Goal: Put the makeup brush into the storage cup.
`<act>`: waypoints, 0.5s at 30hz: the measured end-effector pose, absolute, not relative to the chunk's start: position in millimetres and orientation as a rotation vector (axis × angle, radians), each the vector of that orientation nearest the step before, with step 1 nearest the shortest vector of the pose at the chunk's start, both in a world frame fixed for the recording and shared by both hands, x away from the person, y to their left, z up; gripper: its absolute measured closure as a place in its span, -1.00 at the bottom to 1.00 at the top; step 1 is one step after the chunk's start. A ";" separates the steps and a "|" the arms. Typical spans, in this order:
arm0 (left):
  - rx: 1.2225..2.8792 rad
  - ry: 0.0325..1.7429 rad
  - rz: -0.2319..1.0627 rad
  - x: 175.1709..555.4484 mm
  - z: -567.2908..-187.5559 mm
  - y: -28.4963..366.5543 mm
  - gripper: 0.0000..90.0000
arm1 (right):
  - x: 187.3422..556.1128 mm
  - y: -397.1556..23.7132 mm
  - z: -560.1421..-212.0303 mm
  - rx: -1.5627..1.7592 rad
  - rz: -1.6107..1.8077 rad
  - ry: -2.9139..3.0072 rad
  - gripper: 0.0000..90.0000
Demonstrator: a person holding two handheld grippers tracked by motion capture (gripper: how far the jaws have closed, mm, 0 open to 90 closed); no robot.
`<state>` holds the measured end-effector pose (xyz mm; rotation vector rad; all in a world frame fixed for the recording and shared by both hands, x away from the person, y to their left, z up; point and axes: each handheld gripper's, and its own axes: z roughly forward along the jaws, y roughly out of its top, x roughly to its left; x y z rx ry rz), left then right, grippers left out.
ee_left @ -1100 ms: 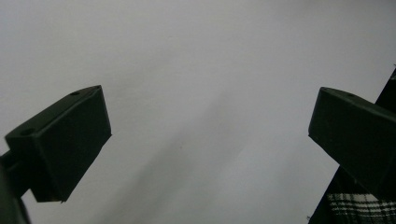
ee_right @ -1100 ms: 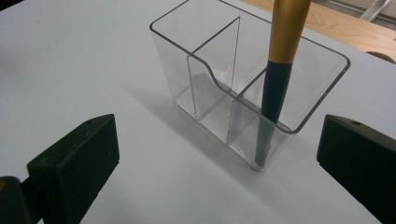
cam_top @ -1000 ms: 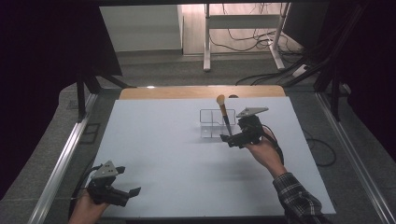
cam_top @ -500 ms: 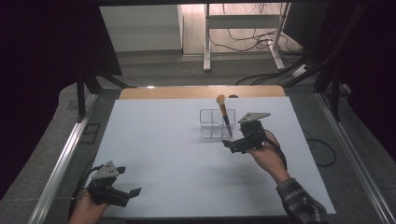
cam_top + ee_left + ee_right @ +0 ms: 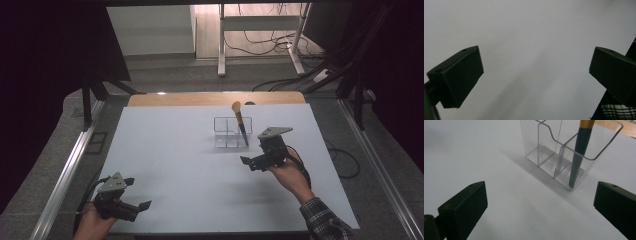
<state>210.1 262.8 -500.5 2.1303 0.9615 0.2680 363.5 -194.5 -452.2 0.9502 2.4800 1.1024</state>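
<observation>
Organizer [image 5: 232,133] stands on the bench [image 5: 175,150], right of centre toward the far side. Brush [image 5: 240,124] stands in organizer's right front compartment, leaning, head up and back-left. Right gripper [image 5: 255,162] just in front-right of organizer, apart from it, jaws pointing left. Left gripper [image 5: 137,207] at near-left corner of bench, well apart from organizer, jaws pointing right.

Glossy clear plastic organizer [image 5: 564,157], matt white table [image 5: 175,165]
</observation>
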 end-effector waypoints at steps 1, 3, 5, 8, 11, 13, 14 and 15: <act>2.130 0.961 0.267 210.1 -500.5 262.8 -1.00 | 362.4 -195.0 -453.0 0.948 1.097 2.482 -1.00; 2.130 0.960 0.270 210.0 -500.3 262.8 -1.00 | 360.2 -196.1 -454.3 0.943 1.094 2.484 -1.00; 2.126 0.961 0.271 210.0 -500.2 263.2 -1.00 | 358.0 -197.3 -455.3 0.942 1.094 2.488 -1.00; 2.129 0.961 0.280 209.9 -500.1 263.4 -1.00 | 354.7 -199.0 -456.7 0.936 1.088 2.491 -1.00; 2.128 0.962 0.280 210.0 -500.0 263.5 -1.00 | 352.1 -201.4 -457.4 0.937 1.091 2.490 -1.00; 2.124 0.963 0.277 210.0 -500.0 263.6 -1.00 | 350.3 -203.0 -457.5 0.938 1.092 2.491 -1.00; 2.124 0.964 0.278 210.0 -500.0 263.6 -1.00 | 349.4 -203.5 -457.6 0.942 1.096 2.489 -1.00; 2.124 0.963 0.278 210.0 -500.0 263.6 -1.00 | 348.4 -204.1 -457.5 0.945 1.098 2.489 -1.00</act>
